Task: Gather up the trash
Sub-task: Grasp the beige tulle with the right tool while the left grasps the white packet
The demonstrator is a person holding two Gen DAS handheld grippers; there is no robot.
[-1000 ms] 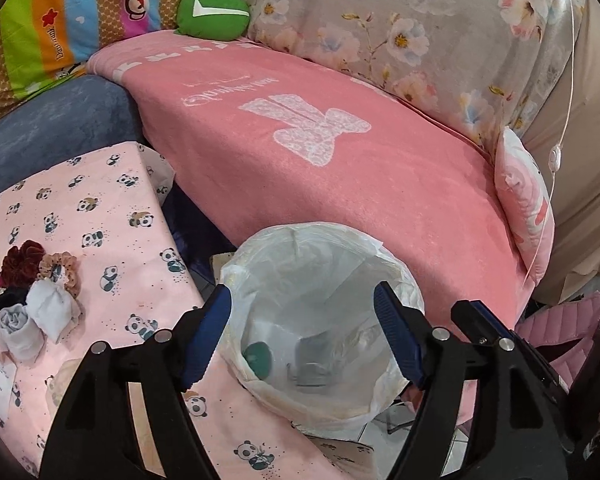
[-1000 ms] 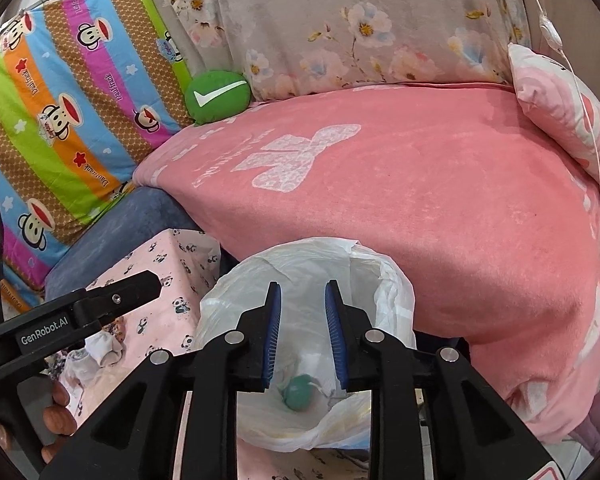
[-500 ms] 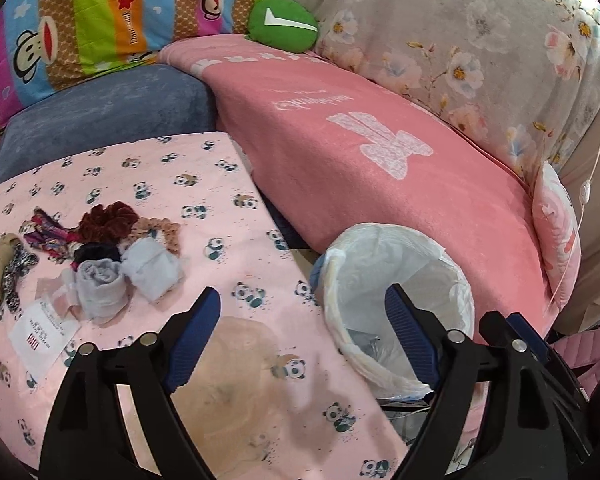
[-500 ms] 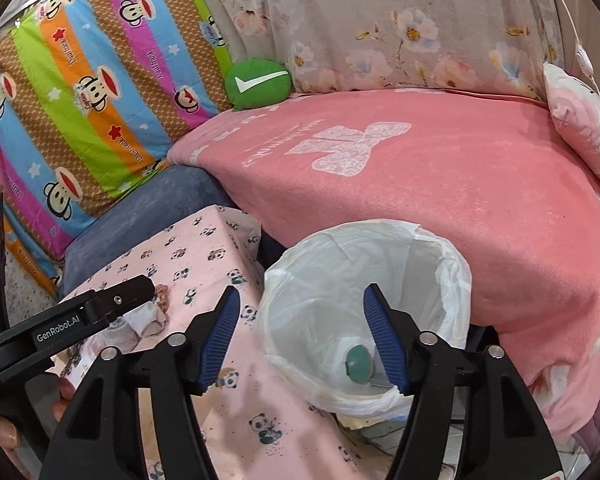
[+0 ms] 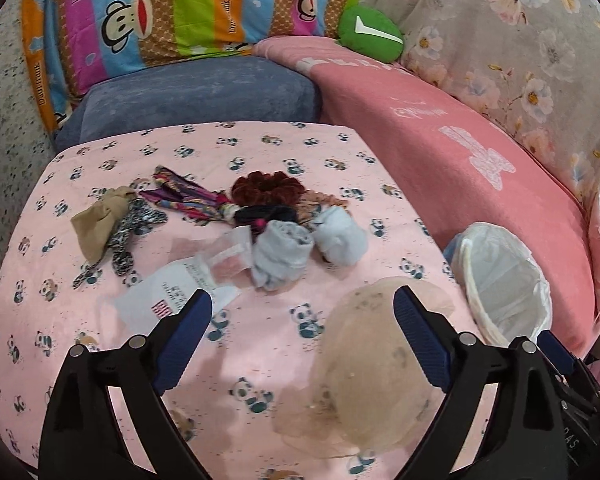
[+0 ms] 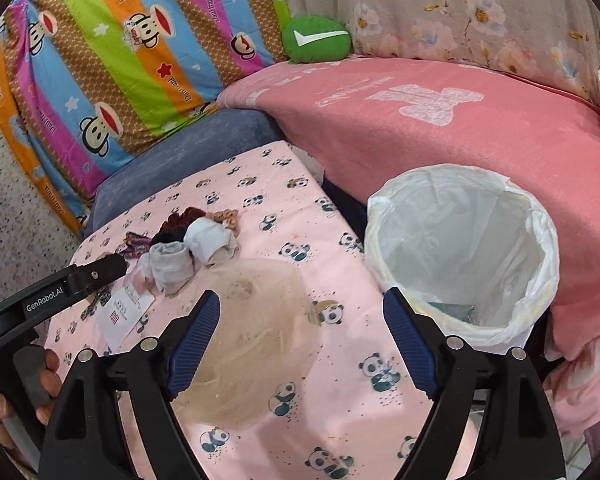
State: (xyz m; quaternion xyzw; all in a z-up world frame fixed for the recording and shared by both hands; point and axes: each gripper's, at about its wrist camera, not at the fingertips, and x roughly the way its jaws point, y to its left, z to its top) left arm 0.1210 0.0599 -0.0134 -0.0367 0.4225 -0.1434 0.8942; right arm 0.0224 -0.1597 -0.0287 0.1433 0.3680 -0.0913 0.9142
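My left hand-held gripper (image 5: 302, 336), jaws opening and empty, points at the plastic wrapper (image 5: 216, 258) lying just ahead on the surface (image 5: 60, 280)

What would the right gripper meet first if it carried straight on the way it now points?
Probably the crumpled clear plastic film lying on the panda-print cloth; the opening jaws frame it, empty. Depth is unclear.

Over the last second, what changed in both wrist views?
Both grippers swung from above the lined bin toward the panda-print table. The right gripper, nearly shut before, is opening with nothing between its fingers; the left gripper is opening wider too. Hair ties, rolled socks and bin stayed put.
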